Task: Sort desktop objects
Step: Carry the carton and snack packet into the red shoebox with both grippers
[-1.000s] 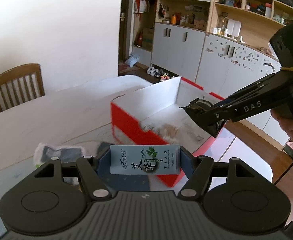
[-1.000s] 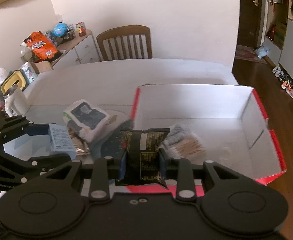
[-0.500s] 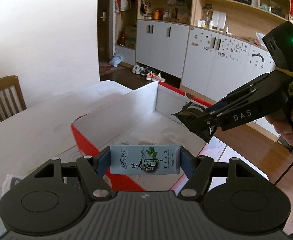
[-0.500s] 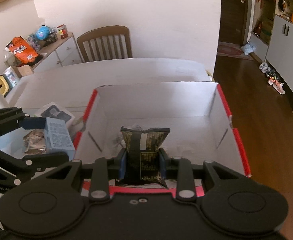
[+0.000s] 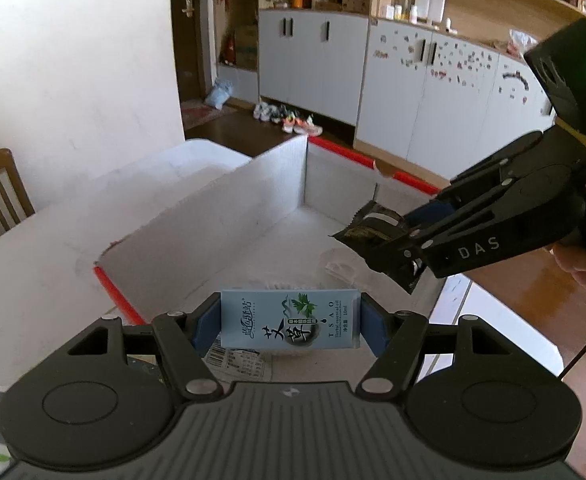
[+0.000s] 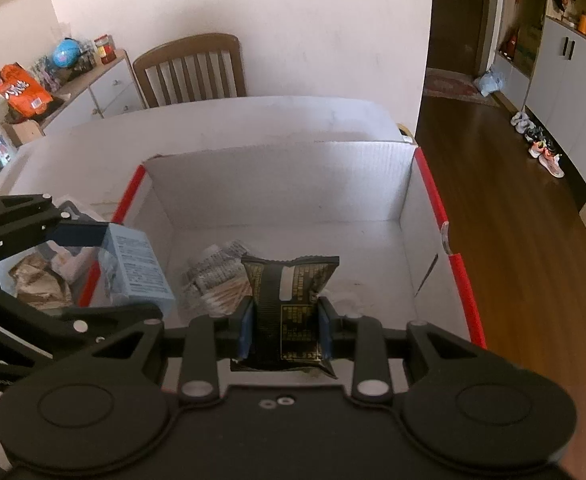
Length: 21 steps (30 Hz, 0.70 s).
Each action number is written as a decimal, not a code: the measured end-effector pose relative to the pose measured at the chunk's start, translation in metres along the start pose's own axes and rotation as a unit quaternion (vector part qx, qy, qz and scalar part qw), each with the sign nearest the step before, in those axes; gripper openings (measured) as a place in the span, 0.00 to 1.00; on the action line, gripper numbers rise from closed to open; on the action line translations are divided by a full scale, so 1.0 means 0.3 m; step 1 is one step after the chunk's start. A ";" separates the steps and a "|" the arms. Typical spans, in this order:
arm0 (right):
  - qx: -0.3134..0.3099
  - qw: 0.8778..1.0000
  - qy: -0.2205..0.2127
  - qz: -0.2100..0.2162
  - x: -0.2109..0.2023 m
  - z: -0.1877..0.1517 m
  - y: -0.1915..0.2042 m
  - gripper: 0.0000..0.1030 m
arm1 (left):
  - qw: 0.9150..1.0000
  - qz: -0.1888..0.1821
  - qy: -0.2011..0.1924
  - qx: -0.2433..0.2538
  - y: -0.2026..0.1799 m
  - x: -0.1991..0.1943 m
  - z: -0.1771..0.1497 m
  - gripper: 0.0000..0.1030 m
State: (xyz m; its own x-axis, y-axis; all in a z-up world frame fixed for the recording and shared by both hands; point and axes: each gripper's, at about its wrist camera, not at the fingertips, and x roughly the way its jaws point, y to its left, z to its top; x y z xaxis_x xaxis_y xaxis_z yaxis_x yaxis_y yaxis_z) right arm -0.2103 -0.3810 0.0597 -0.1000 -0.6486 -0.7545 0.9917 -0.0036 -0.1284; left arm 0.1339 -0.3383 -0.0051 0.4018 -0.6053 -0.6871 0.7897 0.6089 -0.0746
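Observation:
My left gripper (image 5: 289,322) is shut on a small light-blue box (image 5: 290,319) with Chinese print and holds it over the near edge of the red-and-white cardboard box (image 5: 261,188). The same blue box (image 6: 137,270) shows at the left of the right wrist view. My right gripper (image 6: 284,320) is shut on a black snack packet (image 6: 287,304), held above the inside of the cardboard box (image 6: 277,172). The packet (image 5: 377,236) also shows in the left wrist view. A clear bag of cotton swabs (image 6: 217,280) lies on the box floor.
Several packets and a wipes pack (image 6: 41,280) lie on the white table (image 6: 213,124) left of the cardboard box. A wooden chair (image 6: 193,70) stands behind the table. A sideboard (image 6: 93,88) with snacks is at far left. Wood floor (image 6: 513,220) lies to the right.
Both grippers have moved forward over the cardboard box with their items still held. The box now fills more of each view, and the left gripper's blue box has crossed its left wall.

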 end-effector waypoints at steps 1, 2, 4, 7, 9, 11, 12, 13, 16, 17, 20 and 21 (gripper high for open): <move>0.000 1.000 0.004 0.001 0.014 0.002 -0.004 0.30 | 1.000 -0.001 0.006 0.004 -0.002 0.017 0.001 0.68; -0.001 1.000 0.009 0.001 0.029 0.004 -0.007 0.30 | 1.000 -0.004 0.015 0.008 -0.005 0.037 0.001 0.68; 0.002 1.000 0.018 0.003 0.056 0.007 -0.010 0.30 | 1.000 -0.008 0.027 0.011 -0.010 0.069 -0.001 0.68; -0.003 1.000 0.031 0.004 0.088 0.007 -0.013 0.30 | 0.999 -0.009 0.044 0.010 -0.015 0.110 0.001 0.68; -0.006 0.999 0.038 0.006 0.106 0.006 -0.015 0.30 | 0.998 -0.006 0.059 0.010 -0.018 0.136 0.004 0.68; -0.006 0.999 0.047 0.007 0.123 0.003 -0.019 0.30 | 0.997 -0.005 0.071 0.011 -0.021 0.157 0.003 0.68; -0.007 0.999 0.051 0.008 0.131 0.000 -0.020 0.30 | 0.997 -0.006 0.075 0.013 -0.023 0.166 0.002 0.68; -0.008 0.998 0.055 0.009 0.139 0.001 -0.019 0.30 | 0.997 -0.007 0.080 0.015 -0.024 0.174 0.002 0.68; -0.012 0.998 0.065 0.008 0.162 -0.006 -0.018 0.30 | 0.996 -0.013 0.088 0.005 -0.015 0.193 0.005 0.68; -0.013 0.998 0.067 0.008 0.168 -0.010 -0.021 0.30 | 0.996 -0.017 0.091 0.002 -0.011 0.199 0.007 0.68; -0.013 0.997 0.076 0.006 0.187 -0.016 -0.027 0.30 | 0.995 -0.021 0.093 0.006 -0.014 0.204 0.014 0.68; -0.013 0.997 0.077 0.005 0.192 -0.016 -0.028 0.30 | 0.995 -0.023 0.093 0.001 -0.009 0.206 0.017 0.68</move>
State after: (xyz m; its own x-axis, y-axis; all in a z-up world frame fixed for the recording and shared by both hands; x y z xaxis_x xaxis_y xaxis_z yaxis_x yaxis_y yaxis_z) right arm -0.2249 -0.4148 0.0143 -0.1024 -0.5238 -0.8457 0.9907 0.0231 -0.1343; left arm 0.1590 -0.3800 -0.0437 0.2715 -0.5273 -0.8051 0.8066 0.5810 -0.1085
